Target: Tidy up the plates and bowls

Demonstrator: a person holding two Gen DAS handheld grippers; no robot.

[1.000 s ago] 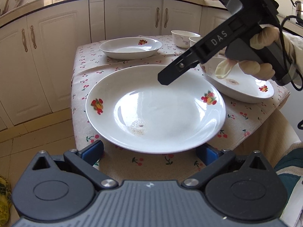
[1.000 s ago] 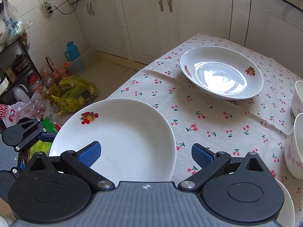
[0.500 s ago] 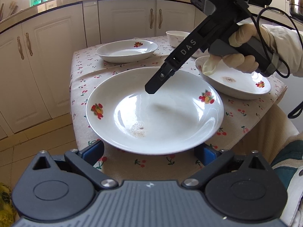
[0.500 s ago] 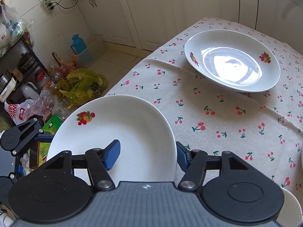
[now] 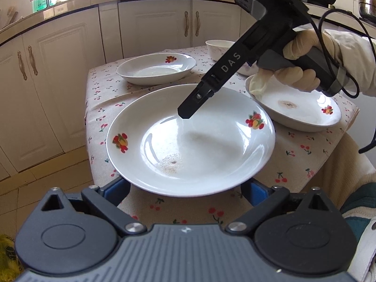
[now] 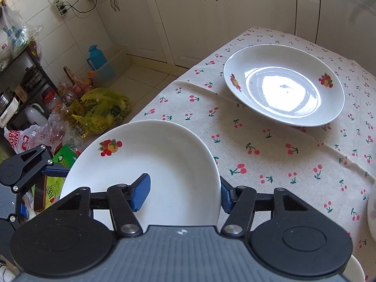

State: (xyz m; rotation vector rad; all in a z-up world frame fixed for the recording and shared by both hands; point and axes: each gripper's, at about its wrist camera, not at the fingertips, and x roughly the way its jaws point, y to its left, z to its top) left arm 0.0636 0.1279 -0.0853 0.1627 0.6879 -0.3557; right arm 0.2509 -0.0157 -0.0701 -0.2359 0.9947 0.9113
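The right tool [image 6: 184,193] has clamped down on the near plate's [image 5: 190,138] rim, one pad inside the dish, one outside. The left tool [image 5: 185,193] sits wide open under its near edge, gripping nothing. That plate overhangs the bench [image 6: 270,145] corner, and the far plate [image 6: 283,84] lies straight ahead of the right tool.

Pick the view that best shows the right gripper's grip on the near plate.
Right wrist: the right gripper pinches the near plate's rim between its blue pads. Left wrist shows only one black finger from the side, above that plate.
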